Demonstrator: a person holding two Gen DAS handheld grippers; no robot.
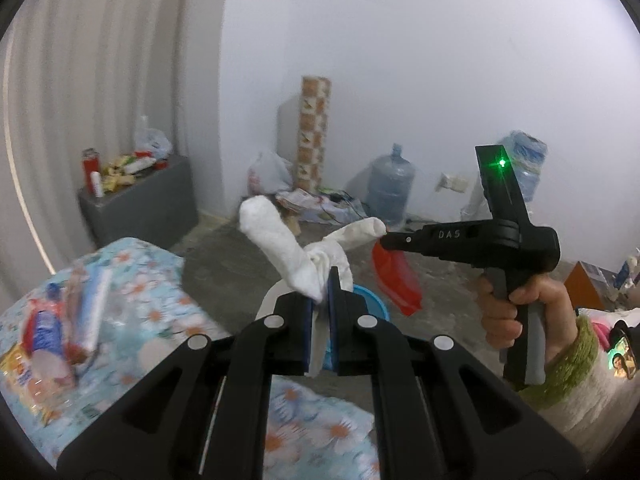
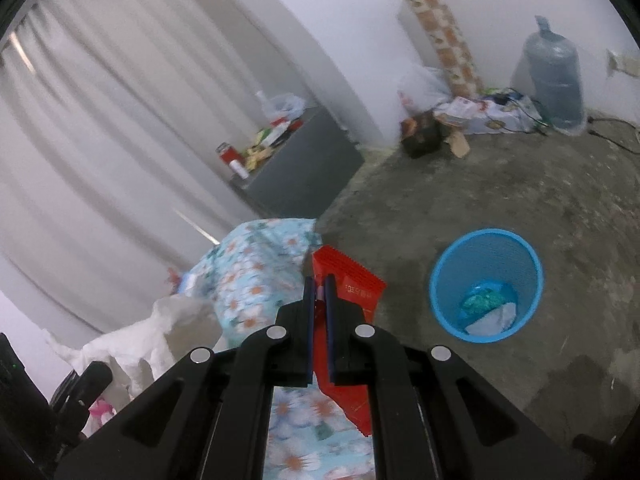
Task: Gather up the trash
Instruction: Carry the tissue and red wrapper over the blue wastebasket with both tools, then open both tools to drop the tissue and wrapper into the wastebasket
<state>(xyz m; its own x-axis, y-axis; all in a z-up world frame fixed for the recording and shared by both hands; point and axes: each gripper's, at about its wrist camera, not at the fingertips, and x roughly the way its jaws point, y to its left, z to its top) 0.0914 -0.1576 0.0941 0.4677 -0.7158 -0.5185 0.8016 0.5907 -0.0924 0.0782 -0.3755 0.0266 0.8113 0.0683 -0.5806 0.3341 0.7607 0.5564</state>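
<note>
Left wrist: crumpled white tissue (image 1: 288, 256); right wrist: flat red wrapper (image 2: 352, 292).

The blue basket (image 1: 370, 300) shows only slivers behind the left gripper (image 1: 321, 300) and white tissue (image 1: 292, 252) in the left wrist view. Wrappers on the floral cloth (image 1: 152, 300) are smeared by blur, and the print on the red wrapper (image 2: 352, 280) is unreadable

One white tissue (image 1: 288, 248), one red wrapper (image 2: 352, 292), one blue basket (image 2: 486, 240), one water jug (image 2: 556, 80)
</note>
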